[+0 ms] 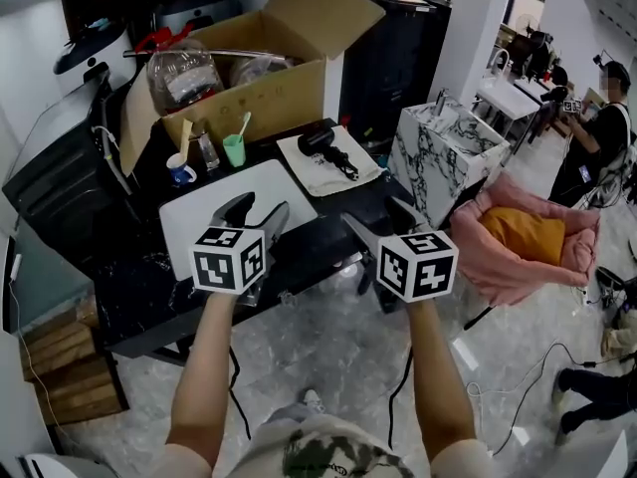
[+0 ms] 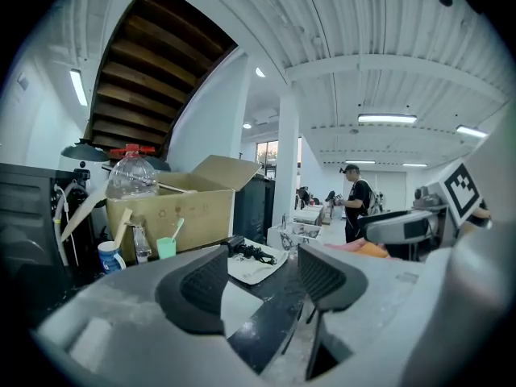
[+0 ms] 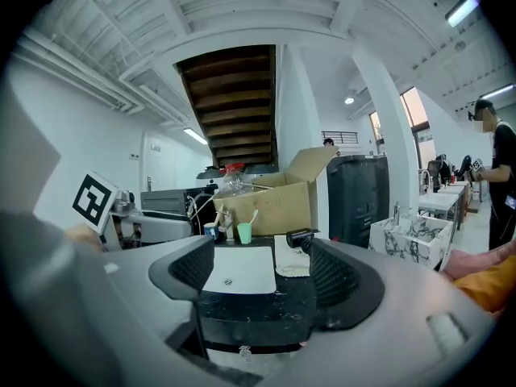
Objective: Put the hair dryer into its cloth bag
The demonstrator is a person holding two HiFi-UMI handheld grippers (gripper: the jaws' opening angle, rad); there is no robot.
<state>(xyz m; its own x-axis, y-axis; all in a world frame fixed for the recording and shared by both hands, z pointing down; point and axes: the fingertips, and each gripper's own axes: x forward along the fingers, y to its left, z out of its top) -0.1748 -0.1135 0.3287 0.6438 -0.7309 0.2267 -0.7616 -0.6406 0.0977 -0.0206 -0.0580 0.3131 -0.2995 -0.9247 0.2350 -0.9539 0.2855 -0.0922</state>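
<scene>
1. Cardboard box [image 1: 269, 93]: rear L of desk [image 1: 139, 297], flaps up, clear bottle [image 1: 184, 73] lying in it.
2. Blue-white cup [image 1: 181, 171] + green cup [image 1: 234, 150] w/ a stick in it: just in front of box.
3. White board [image 1: 194, 222]: flat, desk centre-L, nothing on it.
4. Left gripper [image 1: 261, 212]: fingers wide, nothing btwn them. Sits over board's near corner in head view.
5. Hair dryer [image 1: 328, 149]: black, cord bunched beside it. Lies on top of cream cloth [image 1: 318, 179], prob. its bag, rear centre-R of desk. Not bagged yet.
6. Right gripper [image 1: 380, 219]: fingers apart, empty. At desk's near R edge, well short of dryer.
7. Marbled box [image 1: 438, 152] + pink bed [image 1: 518, 262] w/ orange cushion: off desk to R.

Step, as judged: approach w/ both grippers; task barely begun.
To do it well:
- Carry both fwd to the cloth, staying low.
- Lift dryer by its body w/ 1 gripper and gather the cord w/ it, so nothing snags.
- Pinch a single layer at the bag's mouth w/ the other.
- Which edge is the mouth: can't tell from here.
</scene>
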